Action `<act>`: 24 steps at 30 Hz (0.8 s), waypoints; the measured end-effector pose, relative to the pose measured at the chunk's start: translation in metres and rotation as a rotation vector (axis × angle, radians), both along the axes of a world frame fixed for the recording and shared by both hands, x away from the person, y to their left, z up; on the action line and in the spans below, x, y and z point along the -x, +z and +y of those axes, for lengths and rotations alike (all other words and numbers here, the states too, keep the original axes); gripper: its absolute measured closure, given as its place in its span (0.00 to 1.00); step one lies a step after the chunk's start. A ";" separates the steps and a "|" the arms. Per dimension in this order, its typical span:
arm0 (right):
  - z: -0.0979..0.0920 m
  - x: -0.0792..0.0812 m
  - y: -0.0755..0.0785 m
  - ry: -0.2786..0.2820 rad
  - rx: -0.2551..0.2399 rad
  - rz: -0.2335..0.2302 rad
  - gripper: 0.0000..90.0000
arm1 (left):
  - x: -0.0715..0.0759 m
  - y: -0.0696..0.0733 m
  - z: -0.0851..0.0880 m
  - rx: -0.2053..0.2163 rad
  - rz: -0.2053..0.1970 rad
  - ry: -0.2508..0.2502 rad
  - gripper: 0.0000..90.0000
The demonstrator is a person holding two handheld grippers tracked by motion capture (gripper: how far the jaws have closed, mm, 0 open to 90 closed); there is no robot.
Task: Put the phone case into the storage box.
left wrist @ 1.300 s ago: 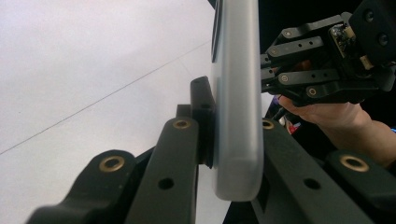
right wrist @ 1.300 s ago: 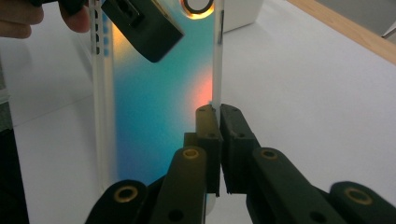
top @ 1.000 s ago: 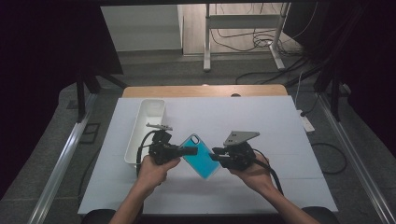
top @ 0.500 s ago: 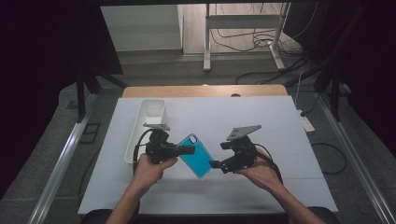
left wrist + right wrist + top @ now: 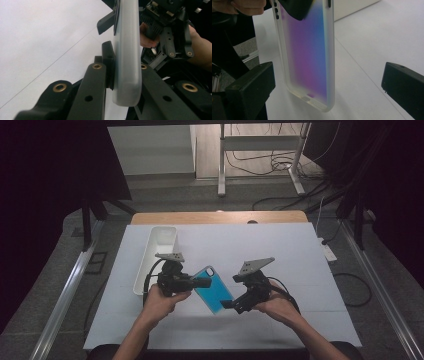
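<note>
Jaws of left gripper point(image 5: 200, 282) clamp phone case point(image 5: 214, 290); right gripper point(image 5: 231, 304) just opened around it.

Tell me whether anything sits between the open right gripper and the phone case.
Nothing visible does. The phone case hangs between the right gripper's open jaws, clear of both pads, with bare table behind. The left gripper holds the case by its other end.

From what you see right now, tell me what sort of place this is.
Probably a lab or recording workspace, not a home: a white-covered table between dark curtains, loose cables on the floor behind it, and metal rails alongside. A white bin sits on the table.
</note>
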State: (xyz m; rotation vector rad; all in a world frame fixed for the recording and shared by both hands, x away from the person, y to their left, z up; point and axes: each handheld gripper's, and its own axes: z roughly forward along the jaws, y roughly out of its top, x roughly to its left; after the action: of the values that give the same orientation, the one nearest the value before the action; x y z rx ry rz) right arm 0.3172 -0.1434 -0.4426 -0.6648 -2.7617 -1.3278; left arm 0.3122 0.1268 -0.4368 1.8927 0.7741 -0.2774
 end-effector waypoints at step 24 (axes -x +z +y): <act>0.009 0.006 0.004 0.080 -0.009 0.073 0.50 | 0.009 0.010 -0.017 0.021 -0.060 -0.084 0.95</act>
State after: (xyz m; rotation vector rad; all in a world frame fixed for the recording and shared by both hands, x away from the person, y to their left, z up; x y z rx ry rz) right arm 0.3114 -0.1345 -0.4381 -0.5834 -2.6925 -1.2740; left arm 0.3031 0.1102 -0.4268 1.9079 0.6505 -0.2792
